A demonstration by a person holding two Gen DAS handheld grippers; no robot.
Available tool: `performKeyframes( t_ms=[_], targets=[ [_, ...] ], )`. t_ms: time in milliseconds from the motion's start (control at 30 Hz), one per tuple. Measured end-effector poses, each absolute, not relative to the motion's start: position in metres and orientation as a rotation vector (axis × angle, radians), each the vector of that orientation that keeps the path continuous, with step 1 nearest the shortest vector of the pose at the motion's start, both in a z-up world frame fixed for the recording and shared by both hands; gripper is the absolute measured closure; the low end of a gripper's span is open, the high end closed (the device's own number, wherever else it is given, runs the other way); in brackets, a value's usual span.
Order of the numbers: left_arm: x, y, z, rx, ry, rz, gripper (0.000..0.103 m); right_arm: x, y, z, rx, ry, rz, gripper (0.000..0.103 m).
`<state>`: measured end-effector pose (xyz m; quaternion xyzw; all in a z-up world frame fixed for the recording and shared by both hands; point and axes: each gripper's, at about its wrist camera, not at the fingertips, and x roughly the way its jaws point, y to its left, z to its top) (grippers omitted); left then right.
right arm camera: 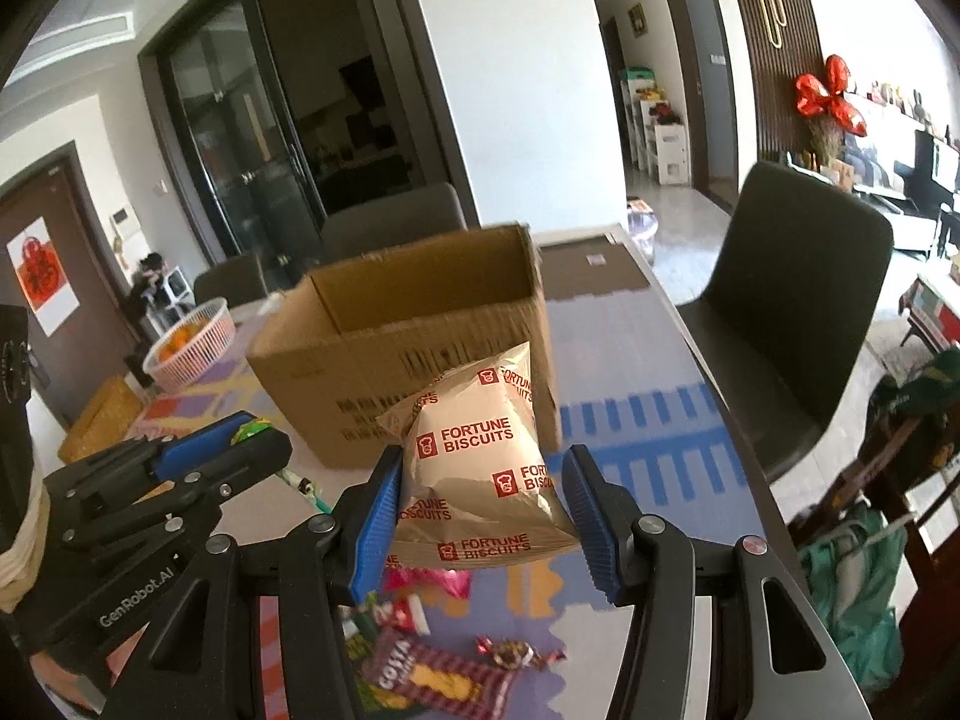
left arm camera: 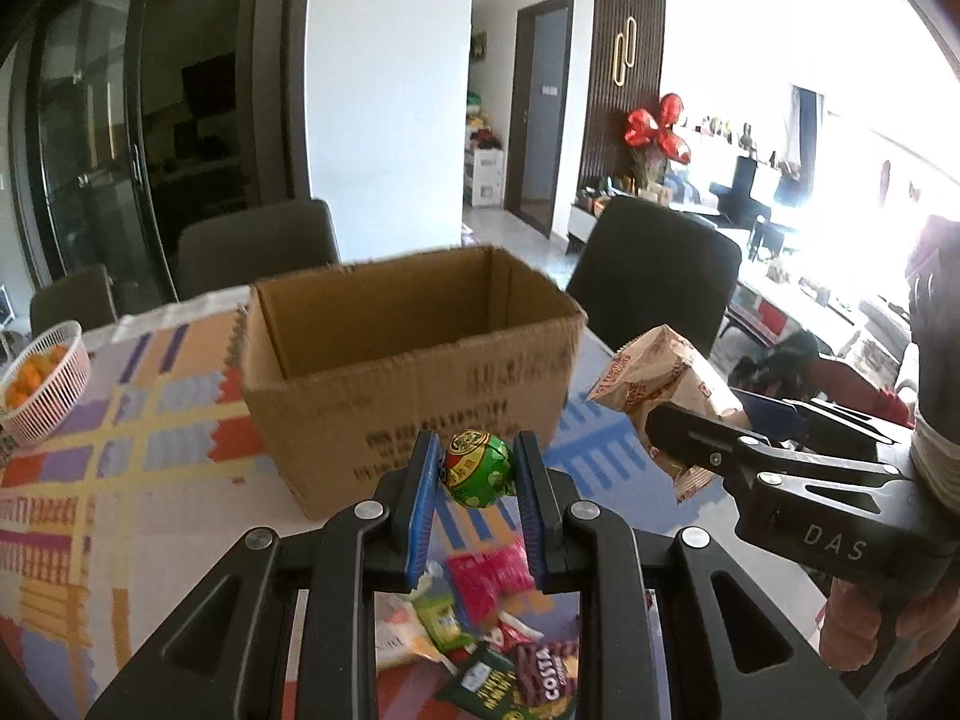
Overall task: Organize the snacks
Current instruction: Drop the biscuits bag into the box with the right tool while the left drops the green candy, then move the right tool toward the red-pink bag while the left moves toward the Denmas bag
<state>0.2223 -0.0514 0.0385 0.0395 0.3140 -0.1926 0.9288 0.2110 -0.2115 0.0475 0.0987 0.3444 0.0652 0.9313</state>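
**Both grippers loaded, box ahead**

Left wrist: left gripper [left arm camera: 477,468] clamped narrow on green lollipop [left arm camera: 478,468], lifted clear of table [left arm camera: 90,480]. Open cardboard box [left arm camera: 414,372] just beyond fingertips. Loose snack pile [left arm camera: 492,648] below jaws. Right gripper [left arm camera: 690,420] off to right.

Right wrist: right gripper [right arm camera: 483,480] gripping Fortune Biscuits pack [right arm camera: 480,468] at mid width. Same box [right arm camera: 408,354] straight ahead. Costa pack [right arm camera: 438,672] underneath.

Basket [left arm camera: 45,384] left of box [left arm camera: 414,372] on table [left arm camera: 150,420].

Box [left arm camera: 414,372] – matt corrugated cardboard; biscuit packet [right arm camera: 480,468] – glossy foil; basket [left arm camera: 57,387] – plastic lattice
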Motion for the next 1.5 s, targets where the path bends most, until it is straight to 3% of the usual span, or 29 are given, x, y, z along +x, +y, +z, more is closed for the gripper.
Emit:
performKeyframes(
  t_ms=[700,767,1200,1333,1433,1500],
  targets=[
    [0.284,-0.018,0.090,0.115,0.526,-0.268,0.077,0.283,-0.183,0.101,0.152,0.612,0.182,0.048],
    [0.291,-0.016,0.089,0.111,0.529,-0.259,0.077,0.292,-0.179,0.104,0.139,0.611,0.186,0.059],
    [0.362,-0.011,0.066,0.065,0.627,-0.218,0.077,0.342,-0.167,0.098,0.059,0.665,0.159,0.062],
    [0.363,-0.011,0.067,0.071,0.617,-0.174,0.044,0.346,-0.164,0.098,0.048,0.667,0.149,0.061],
    [0.352,-0.008,0.069,0.087,0.615,-0.158,0.040,0.346,-0.165,0.095,0.055,0.687,0.147,0.053],
    [0.345,-0.006,0.071,0.097,0.608,-0.158,0.037,0.344,-0.166,0.092,0.061,0.695,0.149,0.052]
  ],
)
